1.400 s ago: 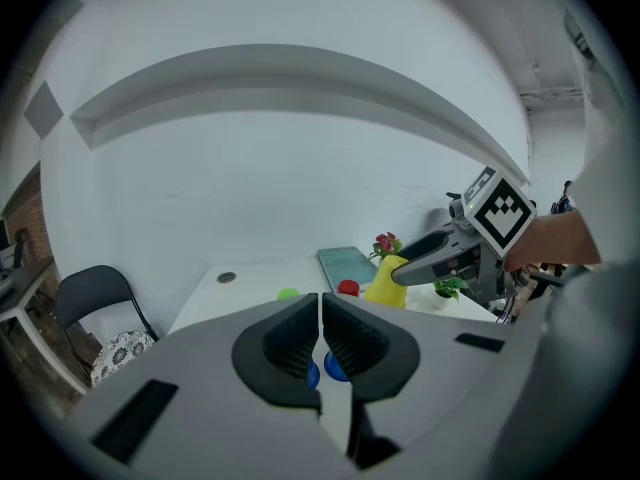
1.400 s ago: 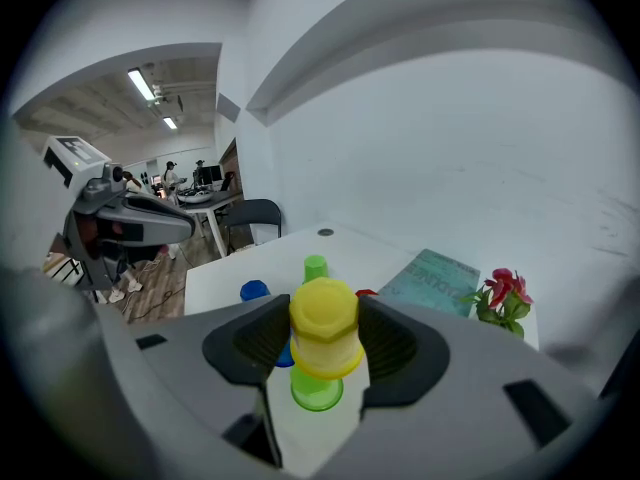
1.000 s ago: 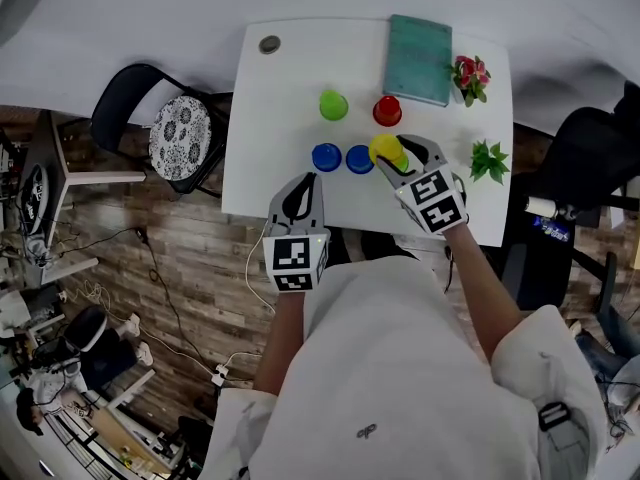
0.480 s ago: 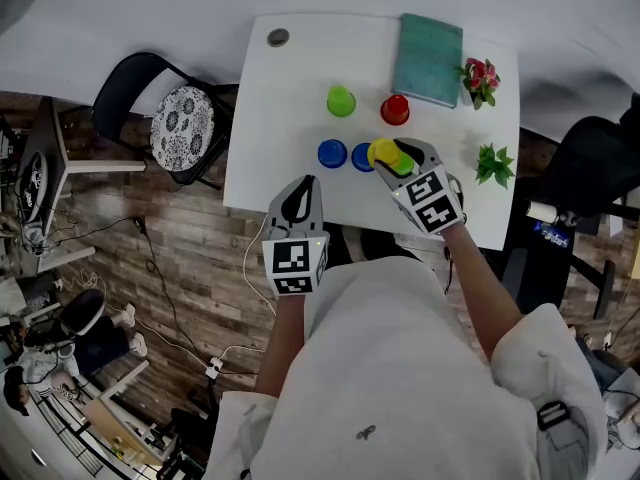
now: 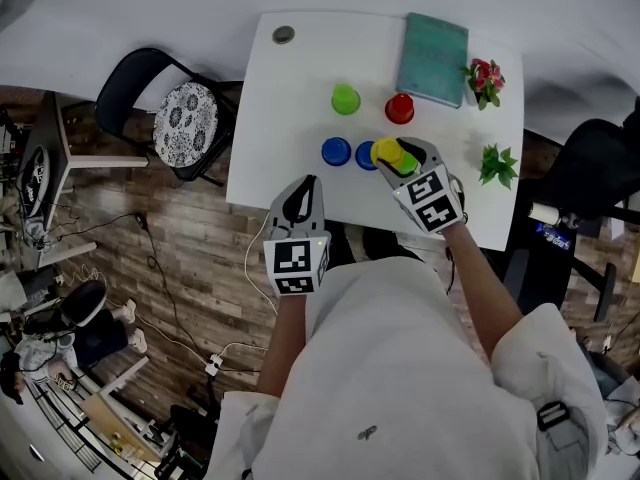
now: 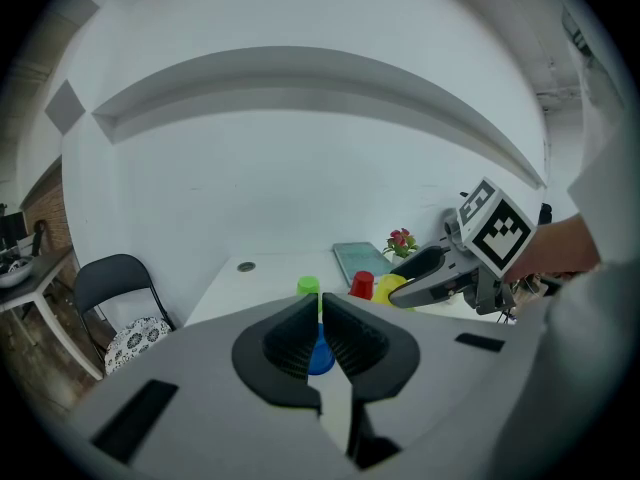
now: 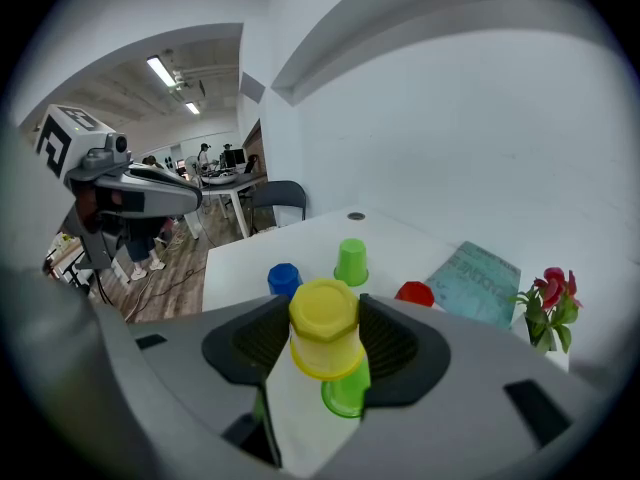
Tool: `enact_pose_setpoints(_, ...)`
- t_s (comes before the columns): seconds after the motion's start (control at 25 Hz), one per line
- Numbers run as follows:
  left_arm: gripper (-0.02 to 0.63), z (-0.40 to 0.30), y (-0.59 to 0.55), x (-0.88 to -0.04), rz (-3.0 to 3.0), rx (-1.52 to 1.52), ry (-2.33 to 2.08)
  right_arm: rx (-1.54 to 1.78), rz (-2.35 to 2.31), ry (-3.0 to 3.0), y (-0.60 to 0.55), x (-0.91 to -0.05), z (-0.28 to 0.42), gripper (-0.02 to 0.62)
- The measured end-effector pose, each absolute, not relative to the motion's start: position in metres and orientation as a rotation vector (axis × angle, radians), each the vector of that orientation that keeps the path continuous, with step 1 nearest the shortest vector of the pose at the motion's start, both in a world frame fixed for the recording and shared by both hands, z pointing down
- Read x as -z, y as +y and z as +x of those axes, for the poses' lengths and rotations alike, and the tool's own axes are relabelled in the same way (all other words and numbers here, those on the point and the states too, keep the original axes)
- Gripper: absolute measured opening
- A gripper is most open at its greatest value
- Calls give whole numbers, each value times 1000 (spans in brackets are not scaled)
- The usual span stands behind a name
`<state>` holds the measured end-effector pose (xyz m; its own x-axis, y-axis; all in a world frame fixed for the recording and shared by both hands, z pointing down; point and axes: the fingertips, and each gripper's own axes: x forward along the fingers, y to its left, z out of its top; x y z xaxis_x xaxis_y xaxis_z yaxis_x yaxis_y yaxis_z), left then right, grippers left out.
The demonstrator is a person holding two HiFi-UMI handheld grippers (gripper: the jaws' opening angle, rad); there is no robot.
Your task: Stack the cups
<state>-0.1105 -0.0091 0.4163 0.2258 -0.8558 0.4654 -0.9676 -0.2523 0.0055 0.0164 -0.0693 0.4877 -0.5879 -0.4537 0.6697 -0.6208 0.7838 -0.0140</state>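
The cups stand upside down on the white worktop (image 5: 270, 118), so nothing shows inside any of them. A yellow cup (image 7: 322, 318) sits over a nested green cup (image 7: 347, 396), whose rim pokes out below it. This pair lies right between the jaws of the right hand-held gripper (image 5: 396, 156). Its jaws stand wide, and the pads press on the yellow cup from both sides. I cannot tell whether the pair rests on the worktop or is lifted off it.

Just to the left of that pair are two blue cups (image 5: 336, 151), side by side. A lone green cup (image 5: 345, 99) and a red cup (image 5: 400, 109) stand further back, near a teal book (image 5: 433, 46).

The left hand-held gripper (image 5: 306, 181) hovers at the near edge of the worktop, apart from every cup. Its jaws are closed together with nothing between them.
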Motion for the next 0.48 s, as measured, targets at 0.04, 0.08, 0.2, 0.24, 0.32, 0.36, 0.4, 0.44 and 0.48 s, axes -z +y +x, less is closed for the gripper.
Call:
enact_pose_setpoints(0.04,29,-111,-9,-416,2208,-540,-1707,-323,795,-2301,-69,-488,16,224)
enact_pose_setpoints(0.08,29,-111,-9,-417,2206,-539,-1709,-322,796,-2301,-69,-488,16,224)
enact_pose_setpoints(0.2,29,-113,-9,-417,2202,-538,-1715,-318,796,-2301,-70,-488,15,225)
enact_pose_setpoints(0.24,29,-113,-8,-417,2200,-538,-1714,-317,796,-2301,-70,-487,15,225)
enact_pose_setpoints(0.32,29,-113,-7,-417,2196,-538,-1714,-315,795,-2303,-69,-487,15,233)
enact_pose_setpoints(0.36,29,-113,-7,-417,2195,-537,-1716,-313,794,-2304,-69,-488,15,239)
enact_pose_setpoints(0.4,29,-113,-7,-417,2192,-537,-1719,-312,792,-2306,-69,-488,15,244)
enact_pose_setpoints(0.44,29,-114,-6,-417,2188,-537,-1723,-312,790,-2309,-69,-488,15,247)
enact_pose_setpoints(0.48,29,-115,-7,-417,2185,-537,-1728,-313,788,-2312,-69,-487,14,254)
